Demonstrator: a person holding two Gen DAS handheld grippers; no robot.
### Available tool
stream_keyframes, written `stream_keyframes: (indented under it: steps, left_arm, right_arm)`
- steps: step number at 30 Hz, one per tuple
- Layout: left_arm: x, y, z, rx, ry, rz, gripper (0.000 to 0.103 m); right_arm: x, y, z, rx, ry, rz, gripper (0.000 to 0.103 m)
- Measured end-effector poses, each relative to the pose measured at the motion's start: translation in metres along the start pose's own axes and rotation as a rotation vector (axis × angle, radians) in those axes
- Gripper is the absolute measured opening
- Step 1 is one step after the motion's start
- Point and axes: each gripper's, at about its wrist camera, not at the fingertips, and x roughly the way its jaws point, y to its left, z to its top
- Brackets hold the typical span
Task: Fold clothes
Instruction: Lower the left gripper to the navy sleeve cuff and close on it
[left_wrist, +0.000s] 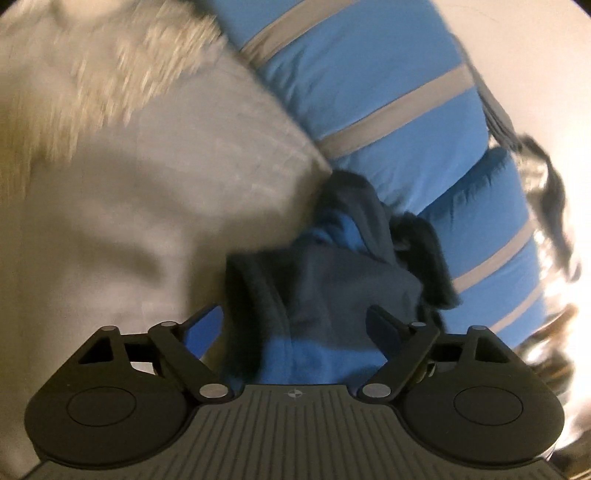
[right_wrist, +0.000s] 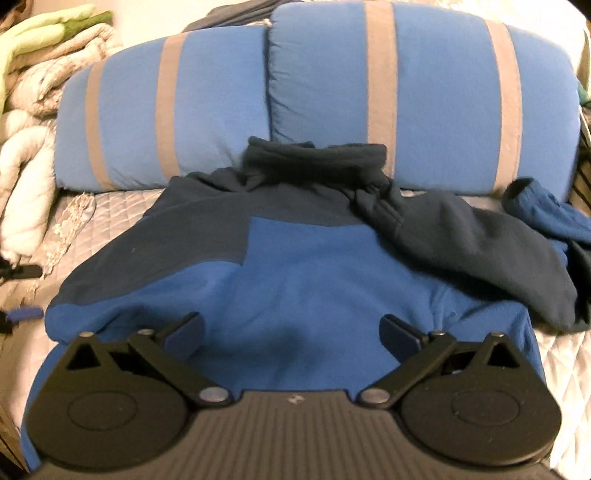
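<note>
Right wrist: blue fleece jacket (right_wrist: 295, 266) lies on quilted bed (right_wrist: 561, 354), against striped pillows (right_wrist: 424, 92).

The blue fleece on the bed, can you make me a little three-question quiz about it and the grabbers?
1. True or false: the right gripper is open.
2. How many striped pillows sit behind the fleece?
A) one B) two C) four
3. What colour is the fleece's collar?

Key: 1 true. 2 B. 3 dark navy.
</note>
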Motion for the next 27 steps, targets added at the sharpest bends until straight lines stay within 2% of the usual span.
stream_keyframes:
  steps: [2,5,10,15,19,23,27]
  left_arm:
    - [0.001,0.009,-0.004,-0.1,0.036,-0.055,0.074]
    - [0.004,0.017,-0.012,-0.206,0.098,-0.082,0.073]
    - [0.007,0.022,-0.022,-0.242,0.159,-0.105,0.073]
    - [0.017,0.022,-0.026,-0.245,0.223,-0.067,0.073]
    - [0.027,0.034,-0.024,-0.289,0.192,-0.114,0.073]
    - [0.037,0.054,-0.025,-0.394,0.125,-0.214,0.072]
    - [0.039,0.061,-0.03,-0.44,0.061,-0.324,0.065]
  right_arm:
    - [0.001,-0.003,0.001,0.021,0.006,-0.001,0.103]
    - [0.002,-0.005,0.0,0.037,0.013,-0.002,0.103]
    - [0.0,-0.002,-0.001,0.011,0.007,0.005,0.103]
    - [-0.001,0.001,-0.001,0.017,0.013,0.008,0.103]
    - [-0.001,0.002,-0.001,0.006,0.014,0.001,0.103]
    - [0.003,0.005,-0.003,0.0,0.048,-0.007,0.103]
    - [0.02,0.01,-0.01,-0.022,0.184,-0.007,0.103]
